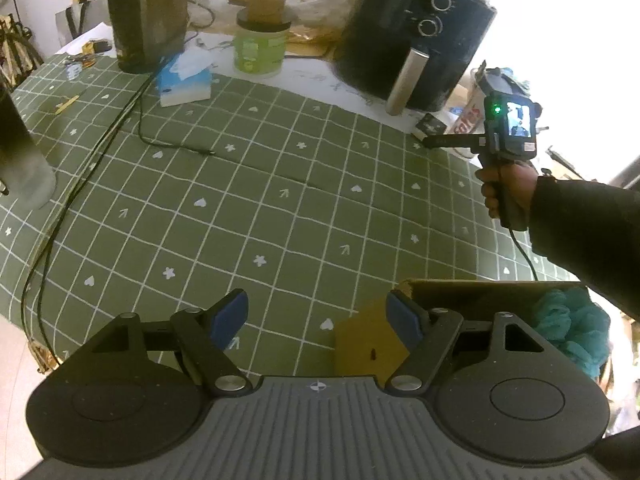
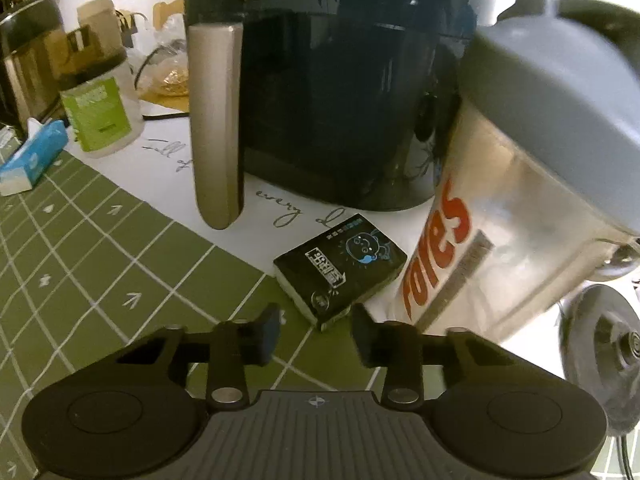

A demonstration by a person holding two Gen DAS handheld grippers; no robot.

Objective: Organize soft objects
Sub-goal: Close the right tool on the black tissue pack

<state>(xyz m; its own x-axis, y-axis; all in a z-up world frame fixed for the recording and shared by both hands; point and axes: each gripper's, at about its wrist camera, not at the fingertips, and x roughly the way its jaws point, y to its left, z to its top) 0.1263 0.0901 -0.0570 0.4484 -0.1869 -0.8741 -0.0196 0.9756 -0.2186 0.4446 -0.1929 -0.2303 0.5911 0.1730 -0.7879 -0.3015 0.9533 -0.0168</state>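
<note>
Black and glossy, the small tissue pack (image 2: pixel 340 268) lies flat where the green checked tablecloth (image 1: pixel 248 200) meets a white lettered mat, just in front of the air fryer (image 2: pixel 332 100) and beside a clear jar with red lettering (image 2: pixel 480 240). The right gripper (image 2: pixel 314 332) hangs over its near corner, jaws partly drawn together with nothing between them yet; the pads stand to either side of that corner but do not press on it. To my eye the step in hand is picking up this pack, and the jaws look rather narrow for it (it seems wider than the gap), so I would spread them again, come down square across the short sides, and keep clear of the jar.

Over at the table's near edge the left gripper (image 1: pixel 316 316) is spread wide and empty, its right finger just at the corner of a cardboard box (image 1: pixel 460 296). Inside the box sits a teal mesh puff (image 1: pixel 572 320); what else it holds is hidden. A blue tissue pack (image 1: pixel 184 80) rests farther back, apart from both.
</note>
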